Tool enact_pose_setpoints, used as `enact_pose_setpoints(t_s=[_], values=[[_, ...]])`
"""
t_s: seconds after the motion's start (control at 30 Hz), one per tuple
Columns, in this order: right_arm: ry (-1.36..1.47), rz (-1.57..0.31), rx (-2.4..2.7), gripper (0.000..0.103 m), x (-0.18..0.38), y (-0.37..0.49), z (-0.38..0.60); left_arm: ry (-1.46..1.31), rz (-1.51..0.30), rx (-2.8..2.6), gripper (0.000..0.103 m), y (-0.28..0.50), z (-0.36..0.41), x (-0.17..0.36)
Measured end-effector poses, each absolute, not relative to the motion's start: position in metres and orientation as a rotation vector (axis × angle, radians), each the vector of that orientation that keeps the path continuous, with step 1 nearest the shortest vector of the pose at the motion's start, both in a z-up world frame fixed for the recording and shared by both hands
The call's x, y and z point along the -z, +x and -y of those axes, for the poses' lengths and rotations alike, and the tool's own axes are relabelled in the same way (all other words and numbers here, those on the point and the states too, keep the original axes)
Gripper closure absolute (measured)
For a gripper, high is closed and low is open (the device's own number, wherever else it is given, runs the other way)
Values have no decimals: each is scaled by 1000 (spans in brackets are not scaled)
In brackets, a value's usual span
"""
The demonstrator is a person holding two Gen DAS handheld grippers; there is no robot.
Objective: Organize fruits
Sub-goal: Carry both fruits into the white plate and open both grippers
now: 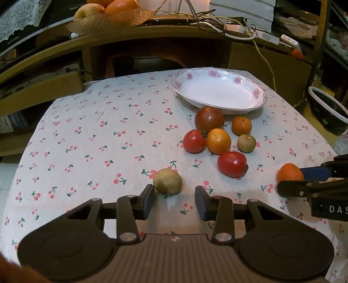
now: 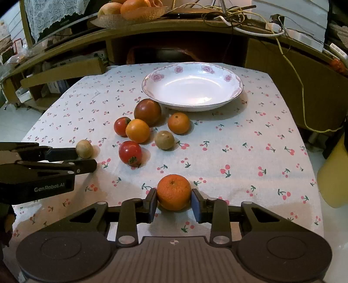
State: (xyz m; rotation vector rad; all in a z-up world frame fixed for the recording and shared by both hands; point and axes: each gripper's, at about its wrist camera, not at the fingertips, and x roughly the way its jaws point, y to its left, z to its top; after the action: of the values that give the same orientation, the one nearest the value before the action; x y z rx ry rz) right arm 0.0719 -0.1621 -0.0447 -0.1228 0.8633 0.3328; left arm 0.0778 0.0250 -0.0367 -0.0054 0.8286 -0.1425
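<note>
Mostly open cloth (image 1: 91, 135) left, plate (image 1: 219, 91) near far edge

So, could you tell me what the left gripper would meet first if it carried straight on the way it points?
Most likely the small brownish fruit right ahead of the left gripper, toward its left finger; beyond that, the tablecloth.

I work in a lived-in home room: a cherry-print tablecloth (image 1: 108, 141), a wooden shelf (image 2: 174, 30) behind with tangled cables (image 1: 217, 24), a fruit bowl (image 1: 104, 19), a lace cloth (image 2: 50, 17).
</note>
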Motion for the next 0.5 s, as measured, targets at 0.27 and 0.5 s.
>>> enact_pose_setpoints(t_s=[0.27, 0.5], values=[[-135, -873, -348, 65, 44, 77, 158, 10, -816, 128, 53, 87, -23, 39], [-168, -884, -342, 68, 43, 77, 154, 2, -834, 128, 69, 81, -26, 36]])
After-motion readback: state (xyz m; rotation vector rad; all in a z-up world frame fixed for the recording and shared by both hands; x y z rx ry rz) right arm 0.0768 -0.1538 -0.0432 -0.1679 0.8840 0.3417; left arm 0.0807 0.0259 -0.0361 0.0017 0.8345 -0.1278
